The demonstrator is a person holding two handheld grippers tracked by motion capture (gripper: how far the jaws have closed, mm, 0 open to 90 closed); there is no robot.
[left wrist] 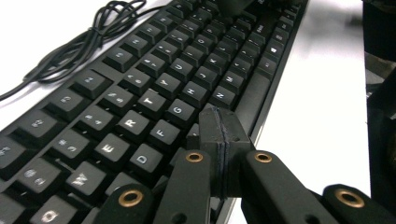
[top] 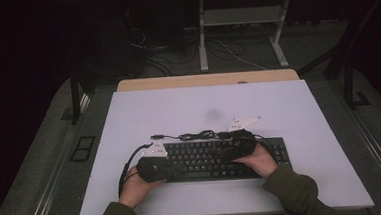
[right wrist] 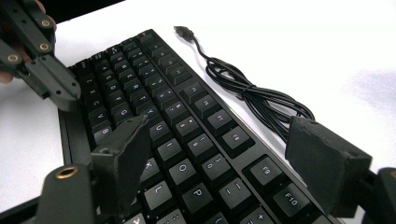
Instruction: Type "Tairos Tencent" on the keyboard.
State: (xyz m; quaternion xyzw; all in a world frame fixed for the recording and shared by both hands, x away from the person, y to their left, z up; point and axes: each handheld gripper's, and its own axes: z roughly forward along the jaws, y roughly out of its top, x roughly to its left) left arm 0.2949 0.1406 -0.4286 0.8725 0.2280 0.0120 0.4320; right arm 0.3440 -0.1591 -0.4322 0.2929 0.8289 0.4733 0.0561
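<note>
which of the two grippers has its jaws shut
The left gripper: its jaws meet over the keyboard. The right gripper has jaws wide apart.
</note>
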